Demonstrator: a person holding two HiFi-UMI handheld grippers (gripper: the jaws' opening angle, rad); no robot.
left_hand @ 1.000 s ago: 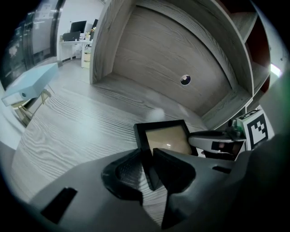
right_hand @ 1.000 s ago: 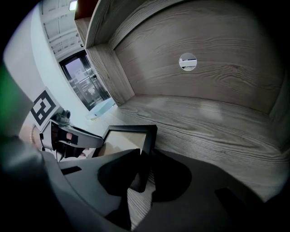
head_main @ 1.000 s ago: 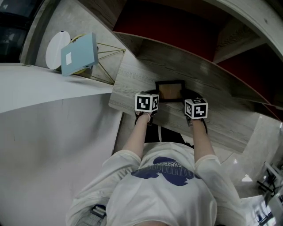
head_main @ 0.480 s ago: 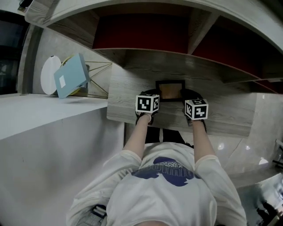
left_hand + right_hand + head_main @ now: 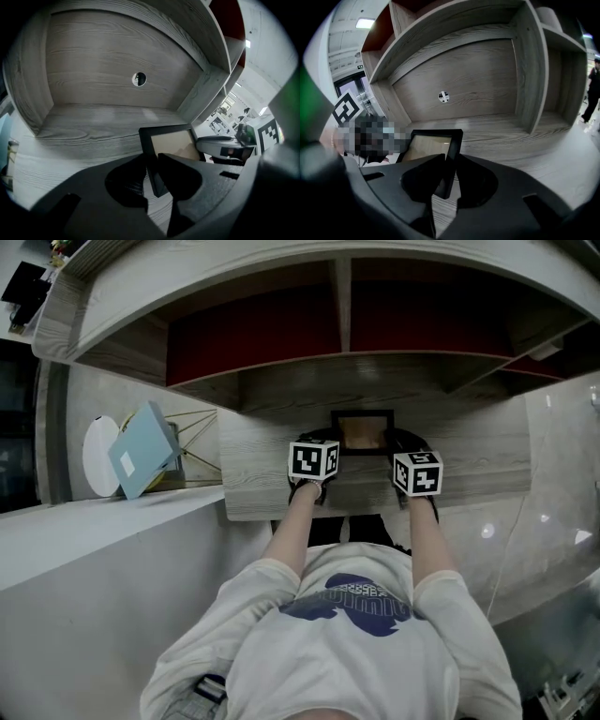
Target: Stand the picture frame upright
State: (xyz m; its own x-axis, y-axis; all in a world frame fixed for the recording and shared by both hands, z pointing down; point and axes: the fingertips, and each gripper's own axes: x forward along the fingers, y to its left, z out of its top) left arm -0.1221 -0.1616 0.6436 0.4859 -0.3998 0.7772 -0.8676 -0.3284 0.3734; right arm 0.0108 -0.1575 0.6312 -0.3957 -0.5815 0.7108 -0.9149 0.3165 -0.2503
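The picture frame [image 5: 362, 432] was held at the wood-grain counter [image 5: 469, 460], in front of and below the cable hole [image 5: 138, 78] in the alcove's back panel. It lay tilted back, its pale face turned upward rather than forward, so the standing was judged not yet done. Whether its lower edge rested on the counter could not be told.

The left gripper [image 5: 152, 161] was placed left of the hole's line, its jaws drawn nearly together and clamped on the frame's left rail. The right gripper [image 5: 449, 161], right of that line, was closed likewise on the right rail. Only thin black moulding was pinched on each side.

A slip could be caused if one side were raised faster than the other: the frame would be twisted and a rail pulled out of its narrow hold. The bottom edge might also be skidded toward the hole on the smooth wood. No rear prop could be seen, so a topple on release could not be ruled out.
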